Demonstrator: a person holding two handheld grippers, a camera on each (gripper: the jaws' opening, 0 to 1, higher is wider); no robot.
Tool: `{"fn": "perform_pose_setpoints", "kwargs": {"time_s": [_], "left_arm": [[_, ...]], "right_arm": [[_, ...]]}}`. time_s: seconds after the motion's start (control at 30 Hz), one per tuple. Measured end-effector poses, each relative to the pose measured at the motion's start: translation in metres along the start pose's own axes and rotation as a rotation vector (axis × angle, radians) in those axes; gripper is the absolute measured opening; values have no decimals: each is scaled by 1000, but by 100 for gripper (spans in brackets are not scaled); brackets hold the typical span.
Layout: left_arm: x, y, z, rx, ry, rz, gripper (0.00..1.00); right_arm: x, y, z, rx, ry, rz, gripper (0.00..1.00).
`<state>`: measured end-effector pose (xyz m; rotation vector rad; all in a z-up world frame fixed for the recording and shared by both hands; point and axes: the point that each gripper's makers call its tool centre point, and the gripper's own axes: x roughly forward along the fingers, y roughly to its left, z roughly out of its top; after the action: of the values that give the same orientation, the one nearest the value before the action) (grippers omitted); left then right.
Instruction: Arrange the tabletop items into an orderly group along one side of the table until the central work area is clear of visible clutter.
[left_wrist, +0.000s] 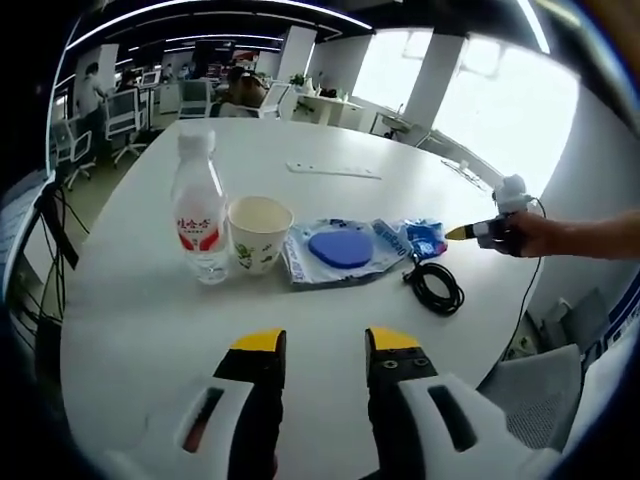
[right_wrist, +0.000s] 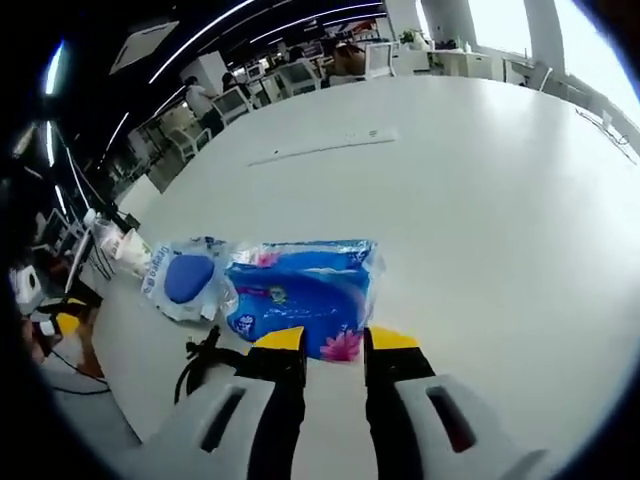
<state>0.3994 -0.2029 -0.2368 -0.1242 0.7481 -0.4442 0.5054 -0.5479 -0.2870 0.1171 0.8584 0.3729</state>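
Four items sit in a row on the white table ahead of the left gripper, whose yellow-tipped jaws stand apart with nothing between them. Beyond the left jaw stands a water bottle with a red label, and just beside it a paper cup. Ahead of the right jaw lies a clear bag holding a blue disc, then a blue tissue pack, with a coiled black cable nearer the jaws. In the right gripper view, the right gripper has its jaws parted (a narrow gap, empty), tips just short of the tissue pack. The disc bag lies beyond the left jaw, the cable beside it.
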Motion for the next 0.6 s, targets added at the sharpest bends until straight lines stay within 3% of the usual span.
{"fn": "perform_pose_setpoints", "kwargs": {"time_s": [0.23,0.37,0.6], "left_arm": [[-3,0,-2,10,3,-10,30],[-6,2,-4,15,2,-15,30],[-8,3,-7,29,9,-27,30]], "right_arm": [[-3,22,-11,-20,-37,74,21],[-7,49,-24,-92,-28,162,27],[-21,75,-39,-172,-29,217,32]]}}
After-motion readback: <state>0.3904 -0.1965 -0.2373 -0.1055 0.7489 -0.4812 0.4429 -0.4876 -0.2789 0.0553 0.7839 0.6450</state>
